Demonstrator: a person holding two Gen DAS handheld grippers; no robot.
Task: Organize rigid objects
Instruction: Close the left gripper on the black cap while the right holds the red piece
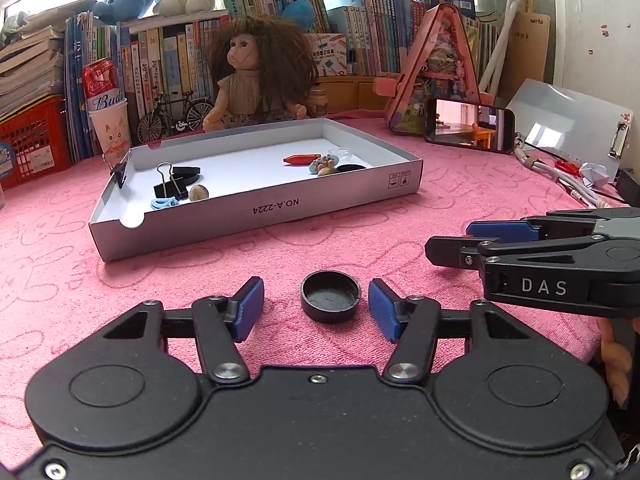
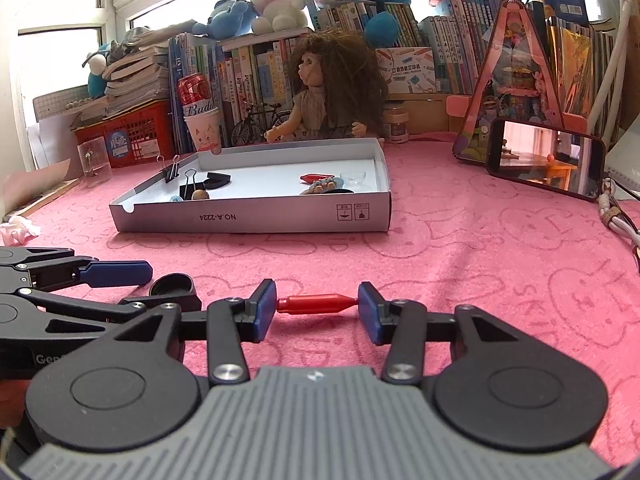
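Note:
A round black cap (image 1: 331, 296) lies open side up on the pink cloth between the blue pads of my left gripper (image 1: 316, 305). The pads stand a little apart from its sides, so that gripper is open. In the right wrist view, the same cap (image 2: 173, 284) sits between the left gripper's fingers (image 2: 116, 274). My right gripper (image 2: 317, 305) holds a small red pointed piece (image 2: 316, 304) end to end, with a pad touching each tip. From the left wrist view, the right gripper (image 1: 460, 242) shows side-on at the right. A shallow white box (image 1: 260, 210) (image 2: 248, 222) stands beyond.
The box holds binder clips (image 1: 170, 184), a black ring, another red piece (image 1: 298, 159) and small trinkets. A doll (image 1: 256, 80), a model bicycle, a can in a cup (image 1: 106, 104), books and a red crate line the back. A phone (image 2: 546, 160) and cables (image 1: 568, 184) lie to the right.

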